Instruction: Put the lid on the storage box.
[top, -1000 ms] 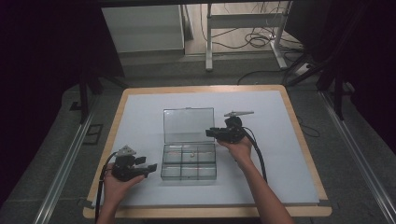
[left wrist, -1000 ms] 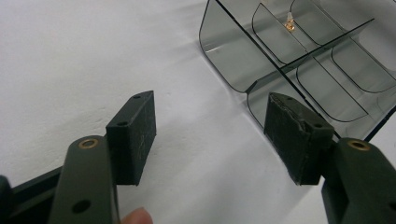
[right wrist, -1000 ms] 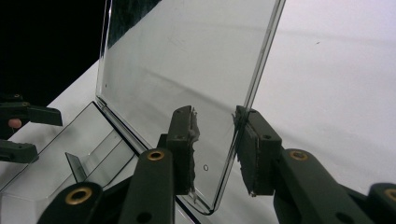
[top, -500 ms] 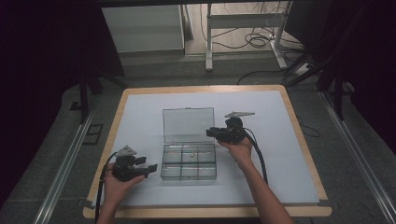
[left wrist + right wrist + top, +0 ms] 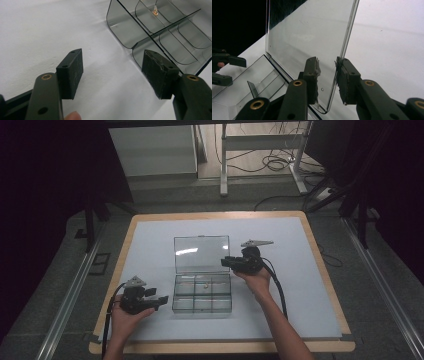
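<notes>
While the R gripper [image 5: 326, 82] straddles the upright lid [image 5: 312, 47] edge w/ jaws not quite clamped, prob. to swing it; L gripper [image 5: 115, 72], gaping & empty, waits at 9 o'clock of the box [image 5: 202, 293].

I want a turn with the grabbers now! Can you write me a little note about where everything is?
Right gripper: jaws astride the edge of the clear lid, a small gap showing, so grip unsure.
Left gripper: open, empty, on the table left of the box.
Lid stands upright, box open. One small gold piece sits in a compartment.
Left to do, probably: let go of the lid, then handle the piece.
</notes>
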Demonstrator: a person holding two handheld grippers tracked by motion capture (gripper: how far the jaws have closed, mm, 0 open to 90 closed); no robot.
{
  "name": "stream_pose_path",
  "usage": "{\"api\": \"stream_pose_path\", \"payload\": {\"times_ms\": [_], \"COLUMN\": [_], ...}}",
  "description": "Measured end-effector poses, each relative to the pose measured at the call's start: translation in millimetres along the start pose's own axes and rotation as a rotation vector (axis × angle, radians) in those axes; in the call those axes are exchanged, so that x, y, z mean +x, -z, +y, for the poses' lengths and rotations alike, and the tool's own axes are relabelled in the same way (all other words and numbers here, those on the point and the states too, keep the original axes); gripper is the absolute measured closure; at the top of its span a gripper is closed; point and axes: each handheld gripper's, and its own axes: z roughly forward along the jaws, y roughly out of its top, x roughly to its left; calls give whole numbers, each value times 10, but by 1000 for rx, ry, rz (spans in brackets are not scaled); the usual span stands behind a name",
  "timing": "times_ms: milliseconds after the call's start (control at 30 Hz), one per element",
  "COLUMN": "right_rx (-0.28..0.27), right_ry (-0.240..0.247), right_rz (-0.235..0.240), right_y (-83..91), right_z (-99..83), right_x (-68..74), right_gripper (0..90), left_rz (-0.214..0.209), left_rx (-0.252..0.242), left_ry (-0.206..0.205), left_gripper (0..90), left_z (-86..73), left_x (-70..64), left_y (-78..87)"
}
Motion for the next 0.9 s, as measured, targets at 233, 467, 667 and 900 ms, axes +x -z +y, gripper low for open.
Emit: {"api": "stream_pose_path", "payload": {"times_ms": [233,467,667,900], "right_rx": [-8,-14,-18,-28], "right_ry": [3,6,6,8], "right_rz": [0,-1,-2,4], "right_y": [9,15,15,22], "right_z": [-7,-13,-15,-23], "right_x": [6,14,16,11], "right_gripper": [697,697,697,702], "left_rz": [-2,-2,-3,-3], "left_rx": [2,1,0,4], "left_ry": [3,3,3,1], "left_gripper": [344,343,343,343], "left_z": [0,0,0,1], "left_x": [-7,-6,-6,-10], "left_y": [-6,-5,-6,-9]}}
